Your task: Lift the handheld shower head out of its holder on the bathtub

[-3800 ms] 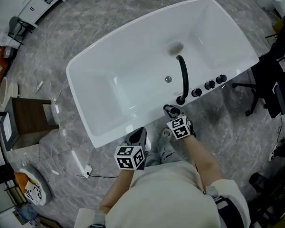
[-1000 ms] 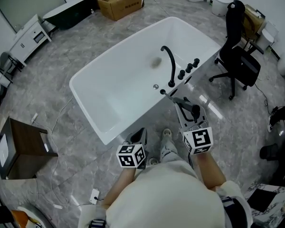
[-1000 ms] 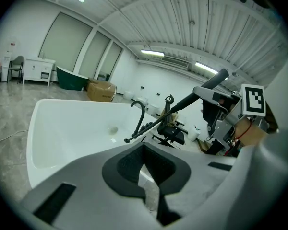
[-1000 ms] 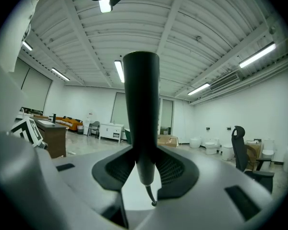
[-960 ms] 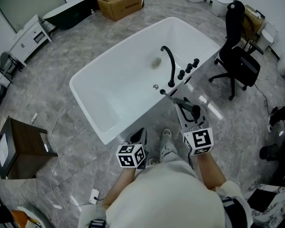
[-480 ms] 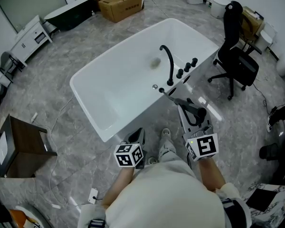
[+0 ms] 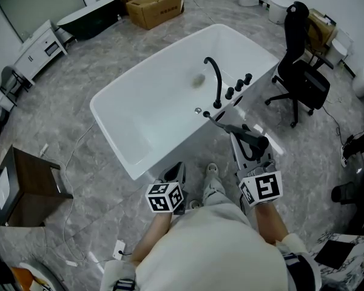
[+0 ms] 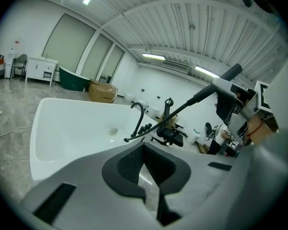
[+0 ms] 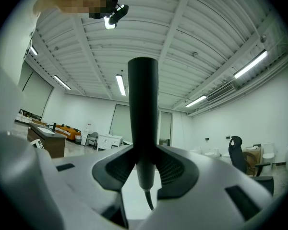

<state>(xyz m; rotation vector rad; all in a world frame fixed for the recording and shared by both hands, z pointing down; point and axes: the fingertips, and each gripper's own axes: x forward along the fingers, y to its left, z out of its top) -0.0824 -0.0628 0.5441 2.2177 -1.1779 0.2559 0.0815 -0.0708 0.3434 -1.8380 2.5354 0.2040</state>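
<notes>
Hose (image 9: pixel 147 199) vanishes below shower head (image 9: pixel 143 104) in right gripper (image 9: pixel 144 159).

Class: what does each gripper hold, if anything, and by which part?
Right gripper: black rod-shaped handheld shower head, by the lower end of its handle. Left gripper: nothing.

Right gripper (image 7: pixel 250 154) level, jaws clamped on the shower head (image 7: pixel 253 139); left gripper (image 7: pixel 178 168) tilted down, jaws together, empty.
</notes>
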